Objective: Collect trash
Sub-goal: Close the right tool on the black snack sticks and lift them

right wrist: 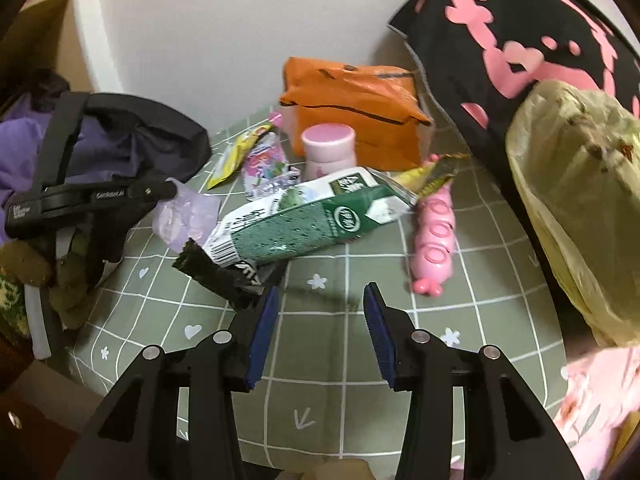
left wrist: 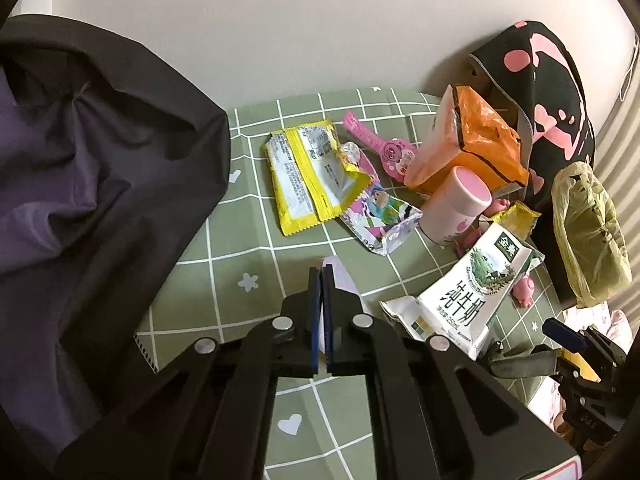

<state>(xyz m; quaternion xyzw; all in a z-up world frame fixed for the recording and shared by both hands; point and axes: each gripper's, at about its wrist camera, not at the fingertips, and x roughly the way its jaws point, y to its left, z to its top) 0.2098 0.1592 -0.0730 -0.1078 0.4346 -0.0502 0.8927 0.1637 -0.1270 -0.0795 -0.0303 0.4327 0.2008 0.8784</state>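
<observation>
Left gripper (left wrist: 322,276), jaws pressed shut on a lilac wrapper (right wrist: 188,214) near the desk (left wrist: 224,236) centre, risks tearing or dropping that thin film; right gripper (right wrist: 318,294), jaws wide and empty, has the black wrapper (right wrist: 218,274) just beyond-left, milk carton (right wrist: 304,216) farther.

Dim, soft light; edges bowed; right rim seemingly blurred

The left claw (left wrist: 322,276) covers most of the pale purple wrapper (left wrist: 340,276); the milk carton (right wrist: 304,216) hides part of the black wrapper (right wrist: 224,276); the yellow-green bag (right wrist: 580,200) blurs at the frame edge
</observation>
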